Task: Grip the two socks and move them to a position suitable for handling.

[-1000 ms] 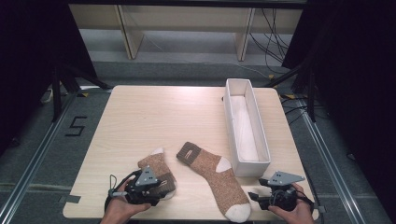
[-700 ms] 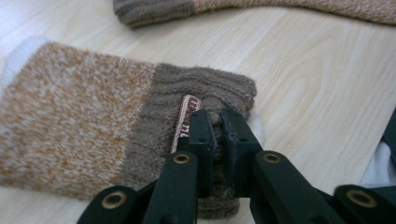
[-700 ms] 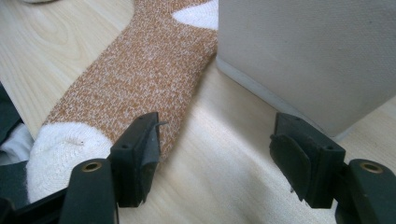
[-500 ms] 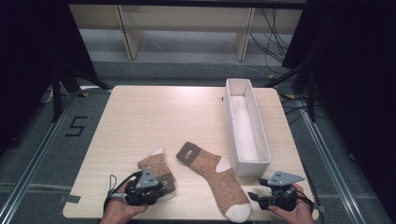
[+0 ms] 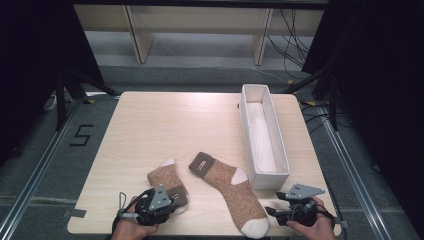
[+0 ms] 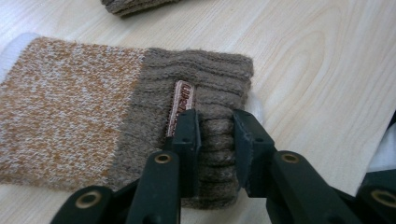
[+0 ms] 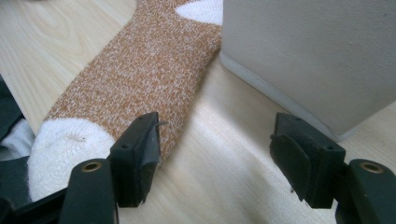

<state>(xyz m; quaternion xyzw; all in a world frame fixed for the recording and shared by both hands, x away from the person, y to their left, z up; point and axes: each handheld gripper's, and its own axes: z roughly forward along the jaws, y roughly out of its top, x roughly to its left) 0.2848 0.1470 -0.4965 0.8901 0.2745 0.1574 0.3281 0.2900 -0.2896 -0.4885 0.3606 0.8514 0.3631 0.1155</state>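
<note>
closing on the ribbed cuff of the folded sock (image 6: 140,116), the left gripper (image 6: 215,135) has just been narrowing its jaws, and a ridge of cuff is now pinching up between the pads. this sock is lying at about 7 o'clock on the table (image 5: 165,130). it probably means a lift is coming next. the right gripper (image 7: 215,158) is resting wide apart and empty at 5 o'clock, between the flat sock (image 7: 140,79) and the white box (image 7: 308,56).
</note>
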